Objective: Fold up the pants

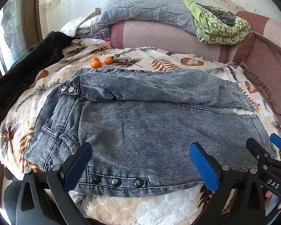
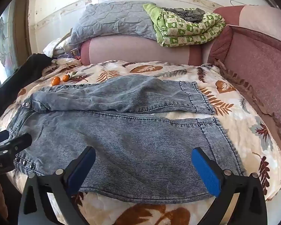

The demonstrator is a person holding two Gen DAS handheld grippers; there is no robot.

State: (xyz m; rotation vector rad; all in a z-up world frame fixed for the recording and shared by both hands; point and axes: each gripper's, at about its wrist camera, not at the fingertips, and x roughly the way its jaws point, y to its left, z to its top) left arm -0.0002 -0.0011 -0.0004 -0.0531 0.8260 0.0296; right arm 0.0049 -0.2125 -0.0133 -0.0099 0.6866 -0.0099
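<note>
Now I'm hovering both spread-wide, empty grippers, left [image 1: 140, 161] and right [image 2: 143, 166], over flat denim pants [image 2: 121, 135].

The left gripper [image 1: 140, 161] points toward 12 o'clock with its jaws spread wide, one blue pad [image 1: 203, 166] at 4 o'clock and the darker one at 8 o'clock, nothing between them. The right gripper [image 2: 143, 166] has the same pose, jaws wide apart and holding nothing. In the left wrist view it [image 1: 271, 150] enters at 4 o'clock, just beside the left one.
</note>
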